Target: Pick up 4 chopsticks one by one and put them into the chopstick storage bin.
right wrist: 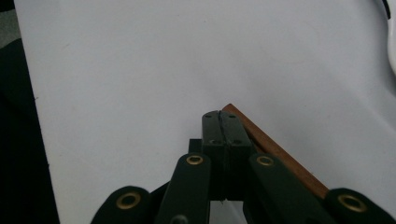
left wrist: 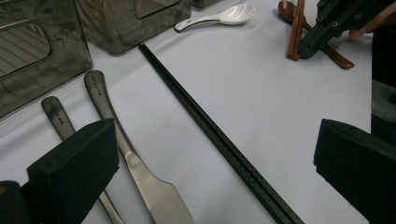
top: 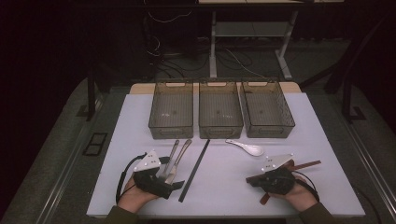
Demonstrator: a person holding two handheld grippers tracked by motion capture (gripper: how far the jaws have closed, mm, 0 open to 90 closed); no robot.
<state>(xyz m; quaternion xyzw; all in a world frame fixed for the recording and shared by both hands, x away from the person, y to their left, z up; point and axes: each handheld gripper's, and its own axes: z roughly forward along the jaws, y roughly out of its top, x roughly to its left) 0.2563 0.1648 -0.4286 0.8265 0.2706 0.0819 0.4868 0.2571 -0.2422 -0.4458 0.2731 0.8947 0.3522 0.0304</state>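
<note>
My left gripper (top: 172, 173) (left wrist: 215, 140) rests at the table's front left, jaws wide open. A steel butter knife (top: 183, 149) (left wrist: 140, 172) and a second steel handle (top: 173, 150) (left wrist: 58, 116) lie between its pads, untouched. A pair of black chopsticks (top: 196, 168) (left wrist: 210, 126) lies just to their right. My right gripper (top: 251, 179) (right wrist: 220, 122) (left wrist: 327, 23) sits at the front right, its pads pressed together with nothing between them. A brown wooden stick (right wrist: 275, 149) (top: 308, 164) lies right beside it, and a brown wooden spoon (left wrist: 336, 58) lies under it.
Three translucent grey bins (top: 170, 132) (top: 220, 132) (top: 270, 132) stand side by side at the back of the white table (top: 224, 196). A white ceramic spoon (top: 247, 148) (left wrist: 224, 16) lies in front of the right bin. Dark floor and cables lie beyond.
</note>
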